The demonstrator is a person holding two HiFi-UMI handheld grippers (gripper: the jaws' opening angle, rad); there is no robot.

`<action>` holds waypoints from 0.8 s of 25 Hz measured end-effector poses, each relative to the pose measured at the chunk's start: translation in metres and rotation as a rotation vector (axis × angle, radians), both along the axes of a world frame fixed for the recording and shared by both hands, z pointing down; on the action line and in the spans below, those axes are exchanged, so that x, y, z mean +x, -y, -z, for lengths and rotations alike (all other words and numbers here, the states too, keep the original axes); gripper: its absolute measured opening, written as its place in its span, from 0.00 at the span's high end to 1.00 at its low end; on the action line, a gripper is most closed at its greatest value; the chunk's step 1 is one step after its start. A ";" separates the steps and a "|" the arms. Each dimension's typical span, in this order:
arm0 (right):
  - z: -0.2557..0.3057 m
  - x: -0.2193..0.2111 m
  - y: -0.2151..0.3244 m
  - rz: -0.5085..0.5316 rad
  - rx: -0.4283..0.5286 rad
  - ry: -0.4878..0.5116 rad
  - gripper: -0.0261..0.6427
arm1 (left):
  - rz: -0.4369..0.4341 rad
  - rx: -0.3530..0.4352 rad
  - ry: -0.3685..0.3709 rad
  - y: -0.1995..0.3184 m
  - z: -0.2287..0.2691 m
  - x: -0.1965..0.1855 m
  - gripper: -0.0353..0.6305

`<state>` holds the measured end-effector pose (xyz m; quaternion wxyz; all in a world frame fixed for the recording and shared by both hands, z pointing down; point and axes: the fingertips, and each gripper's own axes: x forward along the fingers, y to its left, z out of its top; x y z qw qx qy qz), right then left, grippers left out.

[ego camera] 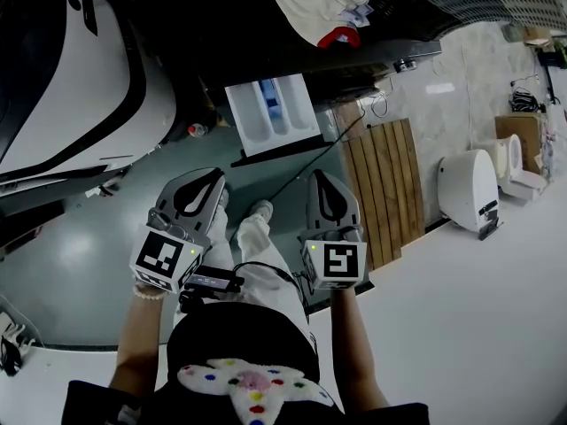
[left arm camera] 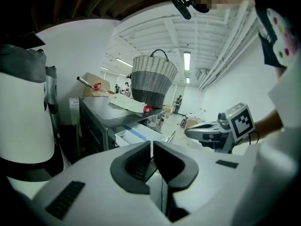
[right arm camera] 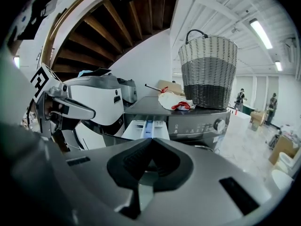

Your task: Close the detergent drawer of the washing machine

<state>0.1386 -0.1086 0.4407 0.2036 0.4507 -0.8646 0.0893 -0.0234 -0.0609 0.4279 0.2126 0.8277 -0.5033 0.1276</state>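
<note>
The white detergent drawer (ego camera: 273, 113) stands pulled out from the front of the dark washing machine (ego camera: 372, 60). It also shows in the left gripper view (left arm camera: 136, 134) and the right gripper view (right arm camera: 146, 127), with a blue insert inside. My left gripper (ego camera: 213, 179) and right gripper (ego camera: 324, 179) hover side by side a short way in front of the drawer, apart from it. Both are shut with nothing between the jaws: left gripper (left arm camera: 151, 146), right gripper (right arm camera: 150, 143).
A two-tone woven basket (right arm camera: 208, 69) and a pale cloth with a red piece (right arm camera: 175, 102) lie on the machine's top. A large white appliance (ego camera: 71, 69) stands to the left. A wooden pallet (ego camera: 385, 184) and a white fixture (ego camera: 469, 189) are on the right. A cable crosses the floor.
</note>
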 end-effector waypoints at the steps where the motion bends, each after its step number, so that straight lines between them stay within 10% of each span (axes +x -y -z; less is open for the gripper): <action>1: -0.002 0.001 0.001 -0.001 -0.003 0.001 0.95 | 0.005 -0.006 -0.001 0.000 -0.004 0.000 0.91; 20: -0.047 0.018 0.032 -0.048 -0.041 -0.002 0.95 | 0.017 -0.087 -0.010 0.000 -0.057 0.014 0.90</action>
